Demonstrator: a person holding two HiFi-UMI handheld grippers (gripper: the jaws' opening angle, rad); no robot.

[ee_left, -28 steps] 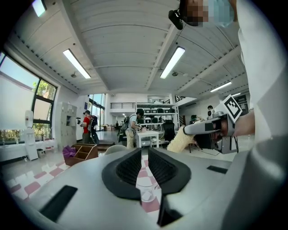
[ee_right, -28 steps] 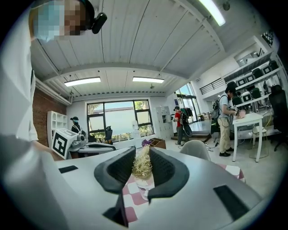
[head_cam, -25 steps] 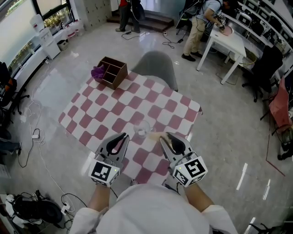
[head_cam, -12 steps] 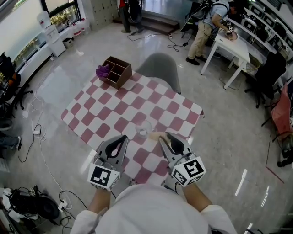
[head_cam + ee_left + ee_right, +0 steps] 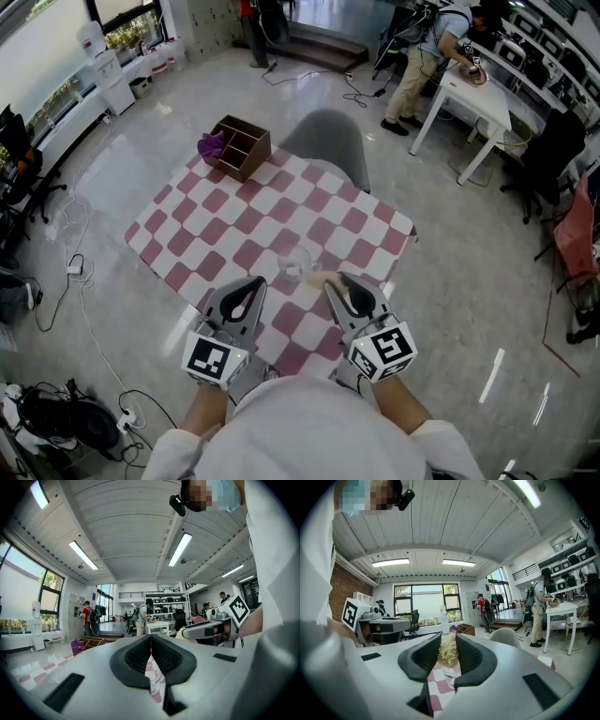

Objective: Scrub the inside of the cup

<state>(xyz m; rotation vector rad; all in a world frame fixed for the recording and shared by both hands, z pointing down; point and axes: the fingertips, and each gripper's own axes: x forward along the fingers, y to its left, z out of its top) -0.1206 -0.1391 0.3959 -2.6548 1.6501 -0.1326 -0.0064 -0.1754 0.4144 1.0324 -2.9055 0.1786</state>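
A clear cup point(image 5: 295, 265) stands upright on the red-and-white checked table point(image 5: 234, 220), near its front edge. My left gripper point(image 5: 251, 284) hovers just left of the cup, shut with nothing between its pads. My right gripper point(image 5: 335, 282) is just right of the cup, shut on a pale straw-coloured scrubber point(image 5: 318, 277) whose tip reaches toward the cup's rim. In the right gripper view the scrubber point(image 5: 449, 652) fills the gap between the jaws of the right gripper point(image 5: 448, 638), with the cup point(image 5: 451, 678) below. The left gripper view shows the left gripper point(image 5: 151, 637) closed tight above the cup point(image 5: 154, 680).
A brown wooden box point(image 5: 242, 147) holding a purple cloth point(image 5: 210, 145) sits at the table's far left corner. A grey chair point(image 5: 323, 139) stands behind the table. Cables point(image 5: 70, 272) lie on the floor at the left. A person works at a white desk point(image 5: 476, 90) far right.
The head view has shifted slightly. Both grippers, the scrubber and the cup keep their places.
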